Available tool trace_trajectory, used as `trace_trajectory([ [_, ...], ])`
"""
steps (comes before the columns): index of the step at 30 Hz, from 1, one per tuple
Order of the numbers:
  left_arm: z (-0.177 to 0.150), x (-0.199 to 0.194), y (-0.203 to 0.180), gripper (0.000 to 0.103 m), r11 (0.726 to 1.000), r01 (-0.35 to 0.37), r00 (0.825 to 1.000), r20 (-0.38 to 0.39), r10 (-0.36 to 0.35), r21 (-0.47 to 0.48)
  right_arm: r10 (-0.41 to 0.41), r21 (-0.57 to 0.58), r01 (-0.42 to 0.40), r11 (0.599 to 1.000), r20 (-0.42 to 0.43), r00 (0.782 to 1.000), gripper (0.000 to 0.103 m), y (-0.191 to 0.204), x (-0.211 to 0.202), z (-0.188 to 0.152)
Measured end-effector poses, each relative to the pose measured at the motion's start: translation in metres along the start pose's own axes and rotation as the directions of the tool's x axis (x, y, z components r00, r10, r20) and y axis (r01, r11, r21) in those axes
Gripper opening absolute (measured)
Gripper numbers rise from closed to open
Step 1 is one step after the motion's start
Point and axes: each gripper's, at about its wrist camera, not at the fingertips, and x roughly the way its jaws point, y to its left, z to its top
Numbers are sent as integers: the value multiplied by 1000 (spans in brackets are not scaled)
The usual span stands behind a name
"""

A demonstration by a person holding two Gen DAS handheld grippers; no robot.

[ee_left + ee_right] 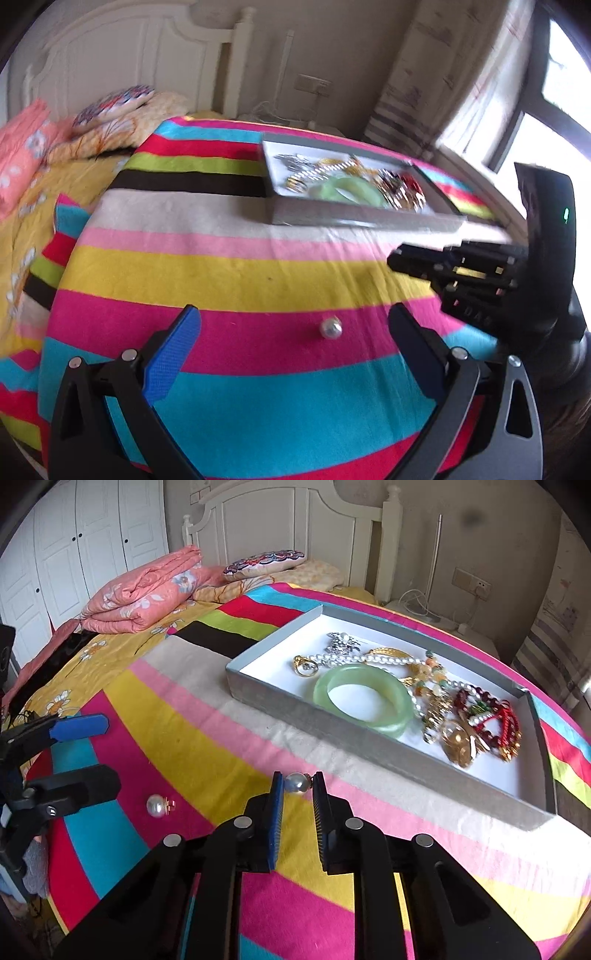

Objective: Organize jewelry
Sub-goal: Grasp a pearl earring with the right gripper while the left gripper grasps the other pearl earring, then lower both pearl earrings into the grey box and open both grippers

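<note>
1. Left gripper [293, 325]: fingers spread wide, holding nothing, straddling a loose pearl earring [330, 327] on the bed's striped blanket [207, 738], well short of the grey tray [258, 698].
2. Right gripper [297, 786]: fingers clenched on a second pearl earring [297, 782], just short of the tray's near wall.
3. Handling: tiny, light, hard, slick, rolls easily. Best pinched at the gold fitting, I judge.

Both wrist cameras look steeply down, close over the striped blanket [229, 266]. Both views share the grey tray [332, 734] and the headboard [266, 520].
</note>
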Motion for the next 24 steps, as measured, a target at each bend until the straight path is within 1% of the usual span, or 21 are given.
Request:
trace_trajectory([
  [2, -4, 1, -19, 100, 995, -25, 1000, -11, 26, 93, 10, 21, -11, 1000, 21, 1000, 17, -9, -13, -11],
  [4, -6, 5, -32, 97, 987, -48, 998, -21, 52, 150, 17, 44, -19, 999, 36, 999, 17, -17, -23, -19],
  [5, -6, 9, -38, 92, 981, -59, 997, -32, 66, 184, 26, 60, -28, 998, 43, 999, 17, -23, -29, -25],
  [6, -7, 12, -40, 87, 979, -62, 996, -45, 72, 196, 29, 73, -32, 997, 52, 998, 17, -27, -34, -28],
  [7, -6, 17, -41, 84, 978, -61, 995, -64, 75, 200, 31, 83, -37, 996, 63, 998, 17, -31, -39, -32],
  [9, -5, 23, -38, 64, 981, -41, 994, -93, 59, 189, 38, 95, -45, 994, 74, 997, 17, -36, -45, -36],
  [10, -5, 24, -37, 59, 983, -34, 993, -104, 53, 182, 39, 104, -48, 993, 80, 996, 17, -38, -48, -38],
  [11, -5, 26, -35, 53, 985, -27, 992, -113, 47, 173, 44, 114, -54, 992, 87, 995, 17, -40, -50, -39],
  [12, -4, 27, -33, 48, 986, -22, 992, -117, 42, 166, 48, 120, -58, 991, 90, 995, 17, -42, -51, -40],
  [16, -7, 27, -33, 37, 984, -22, 993, -110, 42, 176, 61, 132, -73, 989, 92, 994, 17, -44, -51, -40],
  [18, -9, 27, -36, 25, 981, -27, 993, -106, 49, 194, 64, 133, -77, 988, 97, 993, 17, -45, -51, -41],
  [21, -9, 27, -40, 21, 978, -33, 993, -102, 55, 207, 69, 137, -83, 987, 104, 992, 17, -46, -52, -42],
  [24, -9, 26, -38, 18, 979, -31, 994, -100, 52, 200, 71, 142, -86, 986, 109, 992, 17, -47, -53, -43],
])
